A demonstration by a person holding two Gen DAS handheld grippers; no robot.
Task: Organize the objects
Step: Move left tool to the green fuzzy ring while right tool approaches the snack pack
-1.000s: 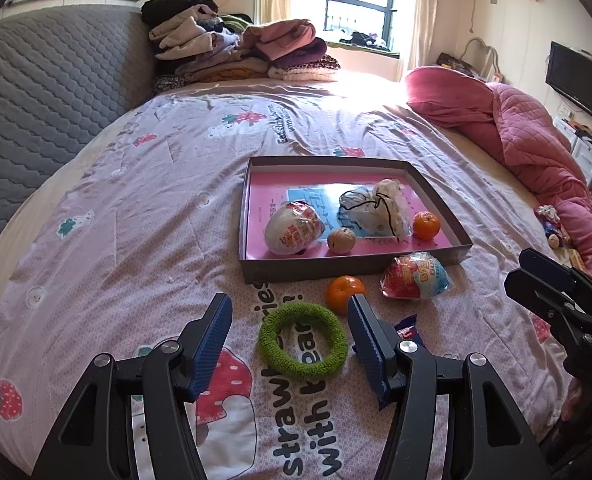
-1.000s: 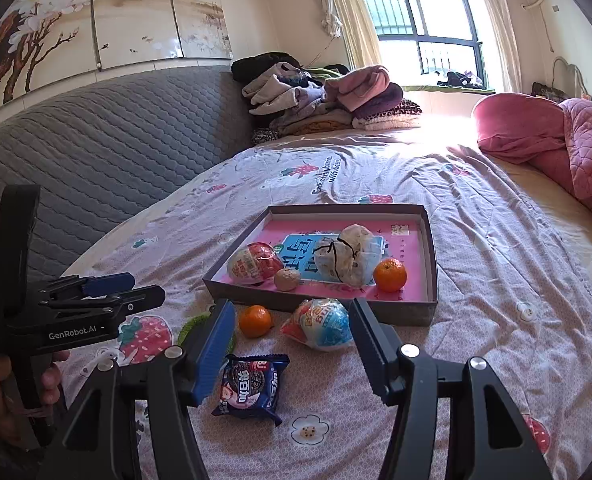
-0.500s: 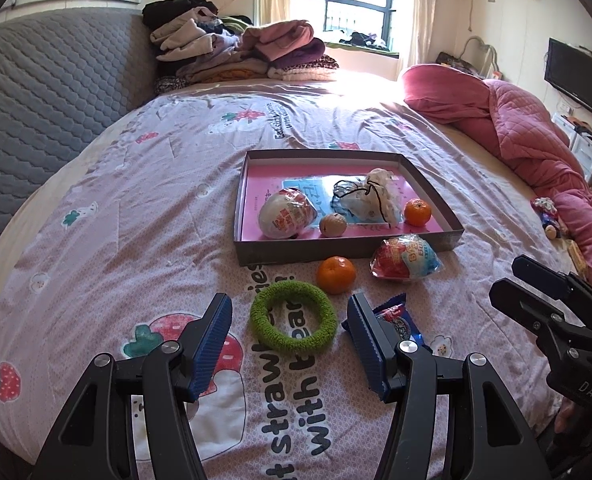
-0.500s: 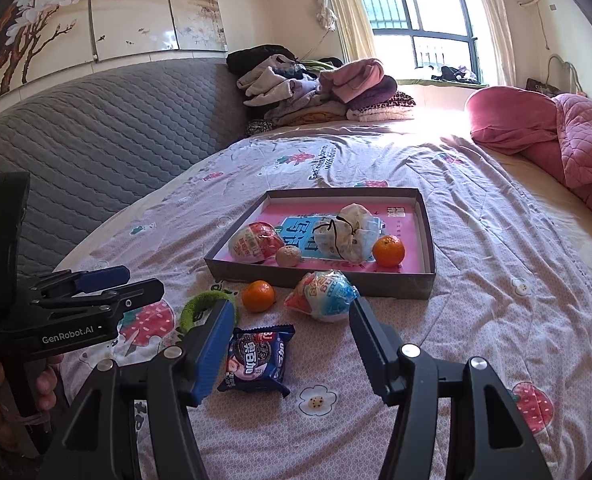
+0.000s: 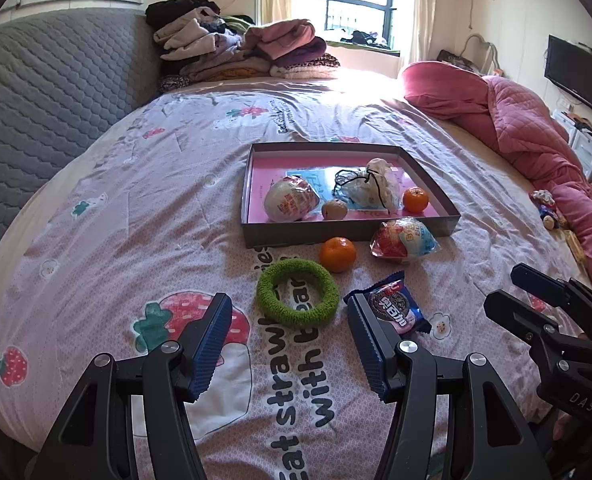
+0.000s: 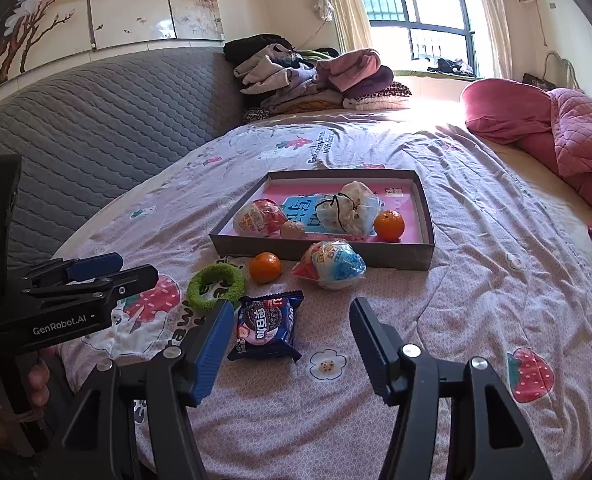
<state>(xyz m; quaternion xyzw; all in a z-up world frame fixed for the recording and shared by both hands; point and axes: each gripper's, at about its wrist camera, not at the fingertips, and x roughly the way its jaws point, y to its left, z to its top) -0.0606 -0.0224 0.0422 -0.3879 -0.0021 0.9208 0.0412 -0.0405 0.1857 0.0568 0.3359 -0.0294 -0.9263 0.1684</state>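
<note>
A grey box with a pink floor [image 5: 252, 184] [image 6: 425, 216] lies on the bed. It holds a wrapped toy egg [image 5: 290, 200], a small brown ball [image 5: 334, 209], a white pouch [image 5: 375, 188] and an orange [image 5: 415, 199]. In front of it lie a green ring [image 5: 297, 298] [image 6: 215, 282], a second orange [image 5: 337, 254] [image 6: 264, 267], a blue-red wrapped egg [image 5: 403, 238] [image 6: 329, 264] and a blue cookie packet [image 5: 391, 306] [image 6: 267, 326]. My left gripper [image 5: 290, 344] is open, just short of the ring. My right gripper [image 6: 292, 344] is open, around the near end of the packet.
A grey quilted headboard [image 6: 96, 120] runs along the left. Folded clothes [image 5: 236, 52] are piled at the far end. A pink quilt [image 5: 535, 132] lies on the right, with small toys [image 5: 545, 208] by the bed's edge.
Both grippers have pulled back from the box, so the objects now lie farther ahead. Both stay open and nothing was picked up.
</note>
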